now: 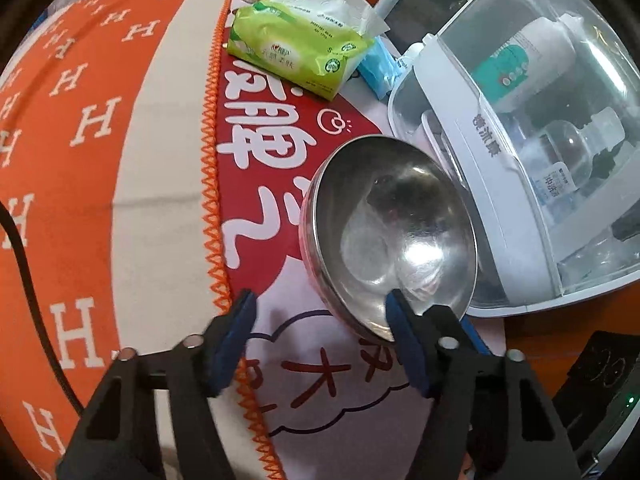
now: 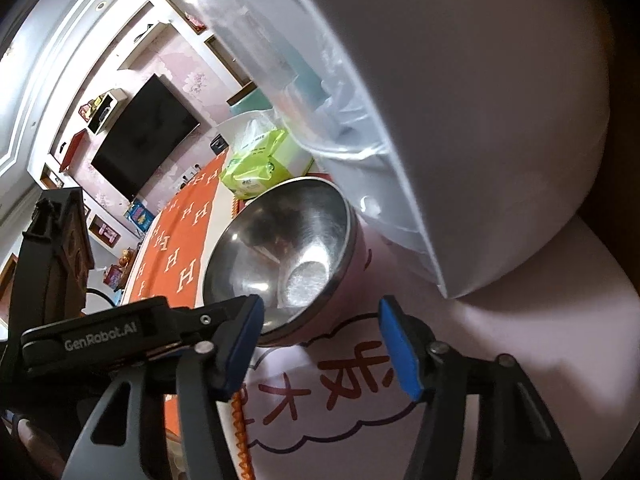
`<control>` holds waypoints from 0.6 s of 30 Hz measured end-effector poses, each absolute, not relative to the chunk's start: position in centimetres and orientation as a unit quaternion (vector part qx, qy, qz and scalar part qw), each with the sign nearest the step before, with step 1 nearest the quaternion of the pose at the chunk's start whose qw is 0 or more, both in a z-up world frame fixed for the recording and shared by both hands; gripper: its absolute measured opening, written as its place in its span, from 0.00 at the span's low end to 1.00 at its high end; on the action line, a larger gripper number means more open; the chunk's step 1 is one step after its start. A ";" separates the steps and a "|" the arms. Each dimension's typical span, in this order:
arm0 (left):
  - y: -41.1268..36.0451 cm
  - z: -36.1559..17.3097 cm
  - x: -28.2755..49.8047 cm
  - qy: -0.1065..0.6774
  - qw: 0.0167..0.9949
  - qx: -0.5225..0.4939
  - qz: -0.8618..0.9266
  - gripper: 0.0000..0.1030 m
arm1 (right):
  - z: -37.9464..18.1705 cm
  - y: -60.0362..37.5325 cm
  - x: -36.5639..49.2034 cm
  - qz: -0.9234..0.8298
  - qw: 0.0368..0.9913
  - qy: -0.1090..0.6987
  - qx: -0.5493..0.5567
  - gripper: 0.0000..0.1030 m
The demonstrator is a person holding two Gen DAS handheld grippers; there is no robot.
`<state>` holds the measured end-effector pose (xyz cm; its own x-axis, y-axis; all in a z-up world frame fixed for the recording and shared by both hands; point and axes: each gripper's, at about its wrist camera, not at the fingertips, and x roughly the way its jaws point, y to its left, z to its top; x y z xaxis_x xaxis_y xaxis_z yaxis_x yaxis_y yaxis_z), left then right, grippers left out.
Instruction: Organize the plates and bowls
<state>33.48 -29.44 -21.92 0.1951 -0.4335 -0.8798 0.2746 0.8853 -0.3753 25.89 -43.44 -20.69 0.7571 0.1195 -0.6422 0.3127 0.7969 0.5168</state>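
Observation:
A steel bowl with a pink outside (image 1: pixel 394 236) sits tilted on the red and white printed cloth, close against the white dish cabinet (image 1: pixel 516 160). My left gripper (image 1: pixel 320 304) is open; its right finger (image 1: pixel 404 340) overlaps the bowl's near rim, and I cannot tell whether it touches. In the right wrist view the same bowl (image 2: pixel 280 248) lies just ahead of my right gripper (image 2: pixel 320 312), which is open and empty. The left gripper's body (image 2: pixel 120 332) shows at the left of that view.
A green tissue pack (image 1: pixel 296 48) and a blue packet (image 1: pixel 376 64) lie at the back of the table. The orange cloth with white H letters (image 1: pixel 80 152) covers the left side. The cabinet's clear lid (image 2: pixel 460 100) hangs close above the right gripper.

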 end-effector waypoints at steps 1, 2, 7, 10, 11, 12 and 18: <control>-29.5 -22.1 33.5 0.593 0.768 -0.069 -0.232 0.52 | -20.7 -43.2 26.0 -0.053 0.882 0.347 0.314 0.51; -29.6 -22.2 33.4 0.595 0.766 -0.071 -0.234 0.50 | -20.8 -43.1 26.2 -0.051 0.881 0.349 0.314 0.50; -29.8 -22.6 33.0 0.601 0.766 -0.061 -0.221 0.45 | -21.1 -42.7 26.2 -0.052 0.879 0.355 0.315 0.35; -29.7 -22.9 32.8 0.609 0.761 -0.064 -0.217 0.36 | -21.1 -43.0 26.1 -0.059 0.876 0.359 0.316 0.27; -29.6 -23.1 32.8 0.614 0.755 -0.073 -0.219 0.31 | -21.2 -43.1 26.1 -0.061 0.874 0.362 0.318 0.25; -29.6 -23.2 32.7 0.616 0.752 -0.078 -0.221 0.28 | -21.3 -43.2 26.0 -0.061 0.873 0.364 0.320 0.22; -29.5 -23.4 31.9 0.626 0.743 -0.084 -0.221 0.16 | -21.4 -43.7 25.6 -0.059 0.865 0.378 0.325 0.17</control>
